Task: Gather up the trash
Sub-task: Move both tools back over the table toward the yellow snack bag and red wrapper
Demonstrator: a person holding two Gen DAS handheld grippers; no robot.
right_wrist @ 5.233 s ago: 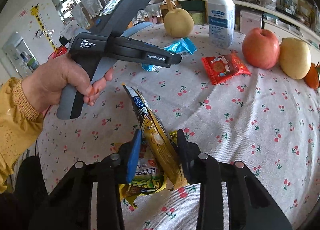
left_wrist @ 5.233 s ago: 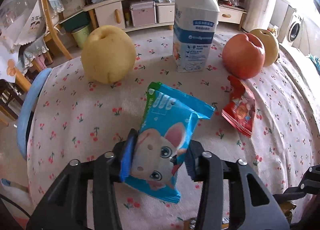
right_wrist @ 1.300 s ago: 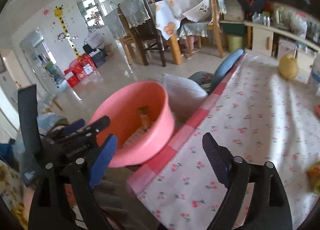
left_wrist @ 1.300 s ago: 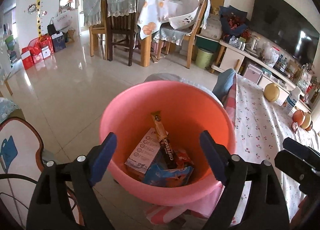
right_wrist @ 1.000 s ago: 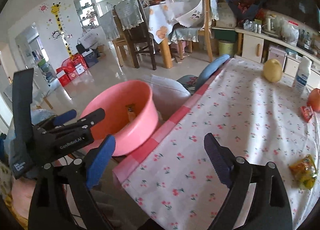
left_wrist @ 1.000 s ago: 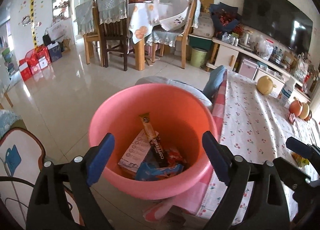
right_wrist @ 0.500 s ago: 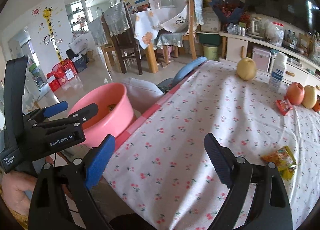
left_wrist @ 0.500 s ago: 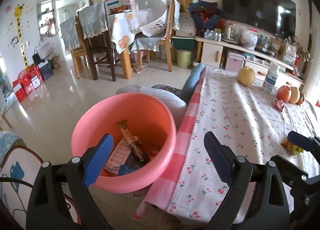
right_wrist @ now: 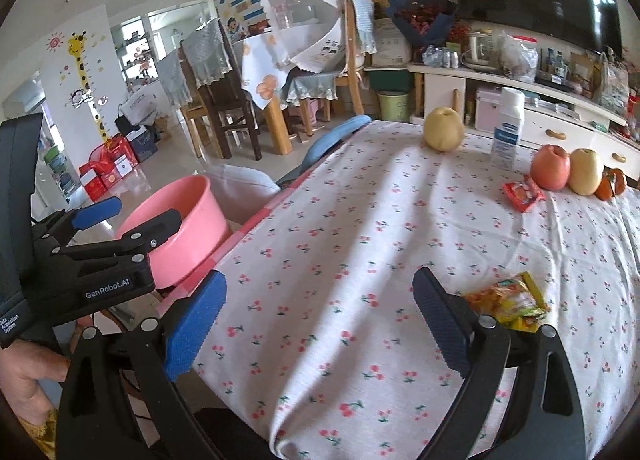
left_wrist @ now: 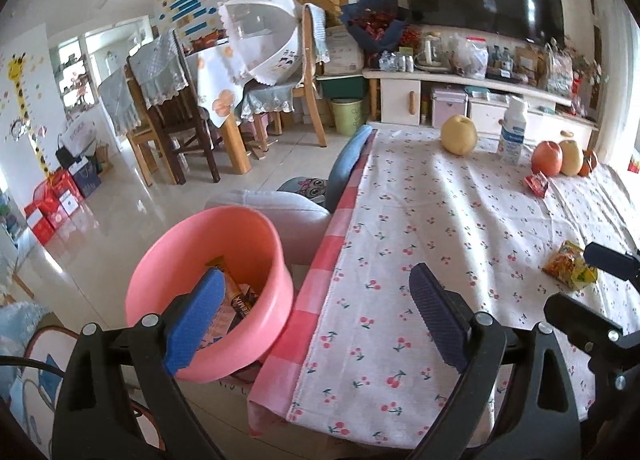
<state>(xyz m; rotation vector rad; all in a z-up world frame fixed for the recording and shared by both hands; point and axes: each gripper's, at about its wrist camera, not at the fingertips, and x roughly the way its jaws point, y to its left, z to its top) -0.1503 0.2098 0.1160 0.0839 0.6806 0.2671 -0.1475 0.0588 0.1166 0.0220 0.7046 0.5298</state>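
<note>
A cherry-print tablecloth (right_wrist: 360,240) carries 2 wrappers (right_wrist: 508,304), a bottle (right_wrist: 506,127) and 5 fruits (right_wrist: 443,128).

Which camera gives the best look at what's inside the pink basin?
The left wrist view. It looks down into the pink basin, so wrappers show at the bottom, partly behind a finger. The right wrist view shows the basin side-on behind the left gripper, contents hidden.

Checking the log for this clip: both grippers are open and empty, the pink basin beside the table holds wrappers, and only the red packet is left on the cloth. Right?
Not quite: two remain. Besides the red packet near the apple, a yellow-orange wrapper lies on the cloth, clearest in the right wrist view. The left gripper and right gripper are open and empty; the pink basin holds wrappers.
</note>
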